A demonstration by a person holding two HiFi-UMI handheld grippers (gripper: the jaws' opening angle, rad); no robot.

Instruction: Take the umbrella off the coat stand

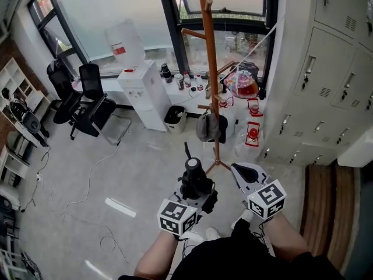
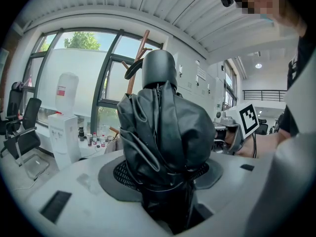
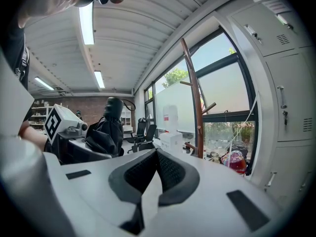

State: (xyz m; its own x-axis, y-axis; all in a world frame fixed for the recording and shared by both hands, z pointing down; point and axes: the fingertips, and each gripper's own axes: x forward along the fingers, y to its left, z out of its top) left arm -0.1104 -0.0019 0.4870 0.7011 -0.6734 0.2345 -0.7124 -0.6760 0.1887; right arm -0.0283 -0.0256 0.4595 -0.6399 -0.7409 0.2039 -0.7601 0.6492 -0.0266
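A folded black umbrella (image 1: 193,171) with a rounded black handle (image 2: 159,68) stands up between the jaws of my left gripper (image 1: 195,189), which is shut on its bunched fabric (image 2: 165,137). It hangs free of the brown wooden coat stand (image 1: 210,69), which rises just behind it. My right gripper (image 1: 245,174) sits beside it to the right, shut with nothing between its pads (image 3: 170,169). The right gripper view shows the umbrella (image 3: 106,132) off to the left and the coat stand (image 3: 195,98) ahead.
A grey bag (image 1: 208,127) hangs low on the stand. Behind it are a white water dispenser (image 1: 143,92), a small bin (image 1: 175,116) and red items (image 1: 242,83) by the window. Grey lockers (image 1: 326,86) line the right side, and black office chairs (image 1: 87,98) stand at the left.
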